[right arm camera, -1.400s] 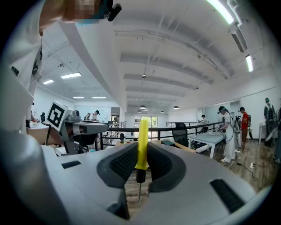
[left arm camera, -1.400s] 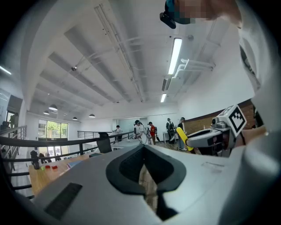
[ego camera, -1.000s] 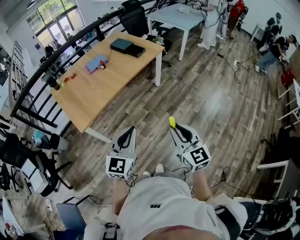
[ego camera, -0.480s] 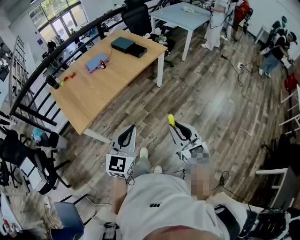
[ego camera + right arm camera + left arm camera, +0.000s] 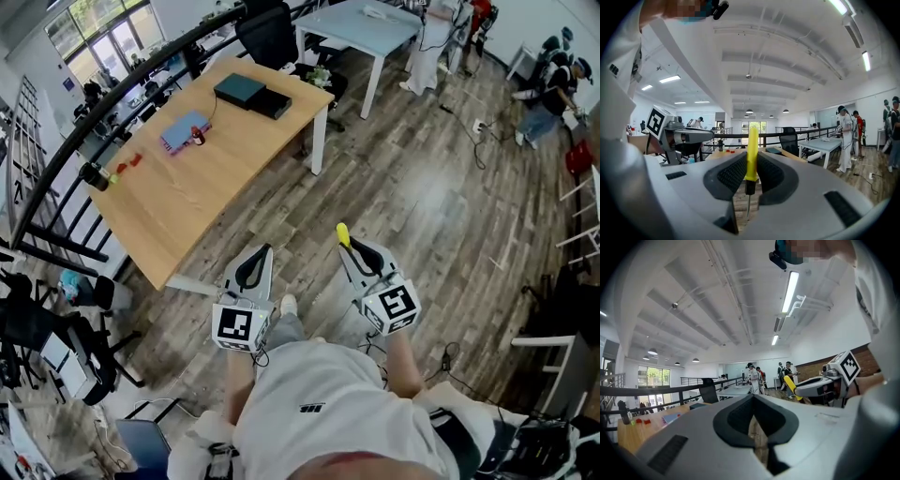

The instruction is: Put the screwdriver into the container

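A screwdriver (image 5: 343,235) with a yellow handle is clamped in my right gripper (image 5: 351,249), handle pointing forward and thin shaft (image 5: 747,206) running back between the jaws. In the right gripper view the handle (image 5: 752,145) stands upright between the black pads (image 5: 731,174). My left gripper (image 5: 262,259) is held beside it, shut with nothing in it; its pads (image 5: 736,420) meet at the tip. Both hang over the wood floor, short of a wooden table (image 5: 178,202). On the table stand a dark cup (image 5: 91,175) and a flat blue-purple thing (image 5: 183,131). I cannot tell which is the container.
A black box (image 5: 251,94) and small red items (image 5: 129,162) also lie on the table. A black railing (image 5: 56,183) runs behind it. A light blue table (image 5: 361,28) and an office chair (image 5: 267,37) stand further back; people stand at the far right.
The view has shifted a little and a foot has stepped forward between the grippers. Both grippers keep their pose, the right still holding the screwdriver.
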### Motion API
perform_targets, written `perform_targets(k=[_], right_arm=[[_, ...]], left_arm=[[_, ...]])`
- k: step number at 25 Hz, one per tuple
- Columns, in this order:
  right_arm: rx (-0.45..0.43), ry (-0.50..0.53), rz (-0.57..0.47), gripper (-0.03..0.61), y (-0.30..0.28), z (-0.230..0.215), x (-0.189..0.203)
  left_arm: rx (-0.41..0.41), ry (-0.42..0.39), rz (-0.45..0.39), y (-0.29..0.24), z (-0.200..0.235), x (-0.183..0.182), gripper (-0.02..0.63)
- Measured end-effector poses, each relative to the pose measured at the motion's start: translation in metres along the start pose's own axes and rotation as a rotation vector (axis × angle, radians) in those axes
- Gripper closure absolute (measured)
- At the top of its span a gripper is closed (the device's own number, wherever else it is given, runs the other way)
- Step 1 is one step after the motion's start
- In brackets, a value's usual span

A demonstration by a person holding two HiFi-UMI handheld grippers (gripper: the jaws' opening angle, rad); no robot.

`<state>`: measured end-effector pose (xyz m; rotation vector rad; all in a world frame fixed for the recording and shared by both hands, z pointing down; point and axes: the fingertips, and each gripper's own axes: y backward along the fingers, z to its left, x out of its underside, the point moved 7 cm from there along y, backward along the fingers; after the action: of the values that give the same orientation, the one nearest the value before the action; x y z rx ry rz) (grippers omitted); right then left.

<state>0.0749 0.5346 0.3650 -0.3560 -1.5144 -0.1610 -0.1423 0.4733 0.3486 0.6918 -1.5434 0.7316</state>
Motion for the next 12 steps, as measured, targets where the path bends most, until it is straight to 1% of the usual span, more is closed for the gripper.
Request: perform_targets(k=[7, 12], right_arm=[[0.043, 0.005, 0.000, 0.519, -0.067, -0.009, -0.014], [0.053, 0.009, 0.001, 0.520, -0.112, -0.013, -0.021]], left_arm=[[0.033, 0.002, -0.010, -0.037, 0.067, 0.000, 0.607], [0.041, 0.009, -0.019, -0.059, 0.109, 0.002, 0.607]])
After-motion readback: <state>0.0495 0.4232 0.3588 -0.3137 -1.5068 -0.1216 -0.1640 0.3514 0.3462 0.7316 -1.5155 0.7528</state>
